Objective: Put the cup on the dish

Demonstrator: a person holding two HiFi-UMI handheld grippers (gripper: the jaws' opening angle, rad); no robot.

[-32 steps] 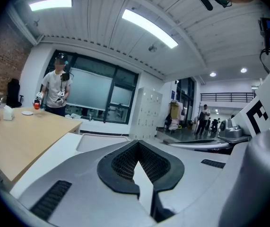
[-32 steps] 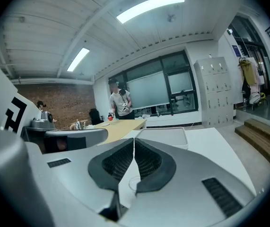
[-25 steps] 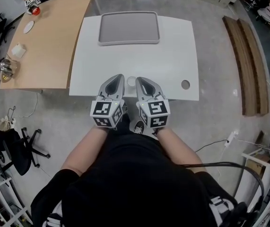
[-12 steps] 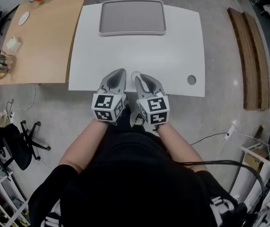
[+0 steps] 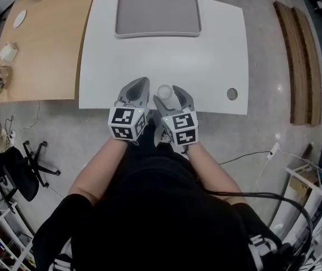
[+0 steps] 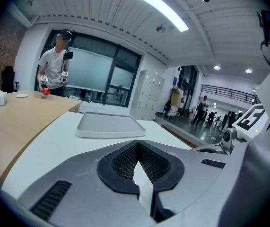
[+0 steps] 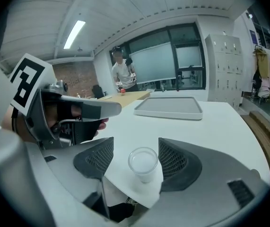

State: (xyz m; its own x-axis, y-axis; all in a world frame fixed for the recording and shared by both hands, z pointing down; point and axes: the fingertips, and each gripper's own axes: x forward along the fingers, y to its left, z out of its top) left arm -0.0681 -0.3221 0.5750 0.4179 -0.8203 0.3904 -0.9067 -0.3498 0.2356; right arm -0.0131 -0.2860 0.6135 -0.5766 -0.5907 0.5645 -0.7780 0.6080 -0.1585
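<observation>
A small translucent white cup (image 5: 164,91) stands upright near the front edge of the white table (image 5: 217,55). My right gripper (image 5: 169,95) has its jaws opening, one on each side of the cup (image 7: 143,163), and the pads do not touch it. My left gripper (image 5: 140,85) lies just to the left of it, jaws shut and empty (image 6: 137,143). The dish, a grey rimmed tray (image 5: 157,14), sits empty at the table's far edge, also seen straight ahead as the tray (image 7: 169,108) and the tray (image 6: 108,125).
A wooden table (image 5: 42,44) with small items adjoins on the left. A round cable hole (image 5: 232,94) lies at the white table's front right. Wooden planks (image 5: 296,55) lie on the floor to the right. A person (image 6: 54,65) stands far behind.
The right gripper's jaws, shut beside the cup before, now stand apart with the cup between them. Both grippers sit slightly farther onto the table.
</observation>
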